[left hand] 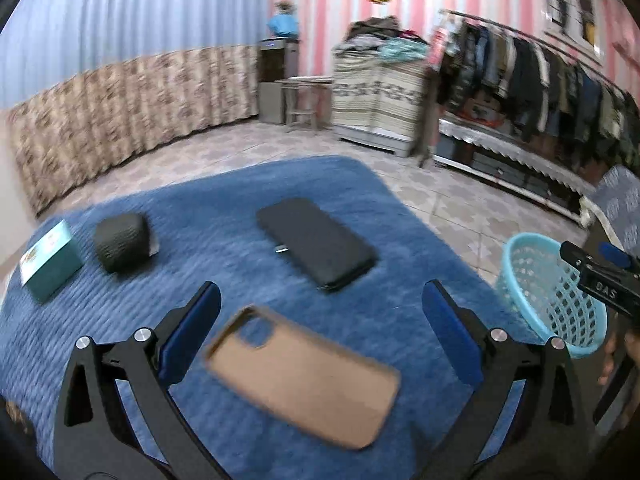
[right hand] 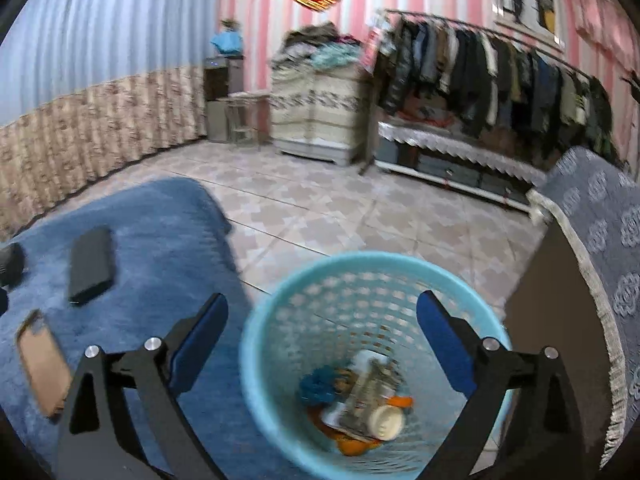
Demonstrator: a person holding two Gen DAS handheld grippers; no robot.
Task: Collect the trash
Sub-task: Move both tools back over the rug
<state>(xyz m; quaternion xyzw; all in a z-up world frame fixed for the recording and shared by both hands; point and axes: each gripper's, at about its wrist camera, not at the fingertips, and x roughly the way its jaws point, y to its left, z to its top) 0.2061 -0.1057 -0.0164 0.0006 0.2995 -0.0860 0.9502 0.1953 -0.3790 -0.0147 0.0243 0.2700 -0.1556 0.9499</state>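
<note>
Presently my right claw (right hand: 320, 320) stands with its blue-padded jaws spread wide and nothing between them, poised directly over the mouth of the light blue perforated plastic basket (right hand: 276, 320). That basket sits on the tiled floor (right hand: 340, 208) just off the right edge of the blue ribbed cloth-covered table (right hand: 168, 248). Collected trash lies at the basket's bottom: a crumpled silvery wrapper (right hand: 370, 388), a white round cap or lid (right hand: 386, 422), orange scraps (right hand: 356, 446) and a dark teal crumpled piece (right hand: 318, 386); finer identification is not possible through the blur. My left claw (left hand: 320, 308) is likewise fully open and empty, held above the near part of the table. Beneath it, toward the near edge, lies a tan soft phone case (left hand: 304, 376), inner side up. A black rectangular wallet-like case (left hand: 316, 242) lies near the middle of the table. Toward the left edge rest a dark grey woven pouch (left hand: 122, 246) and, just beside it, a teal and white small carton (left hand: 50, 260). From the left wrist view, the basket appears beyond the table's right edge, with the right claw's black frame above its rim.
</note>
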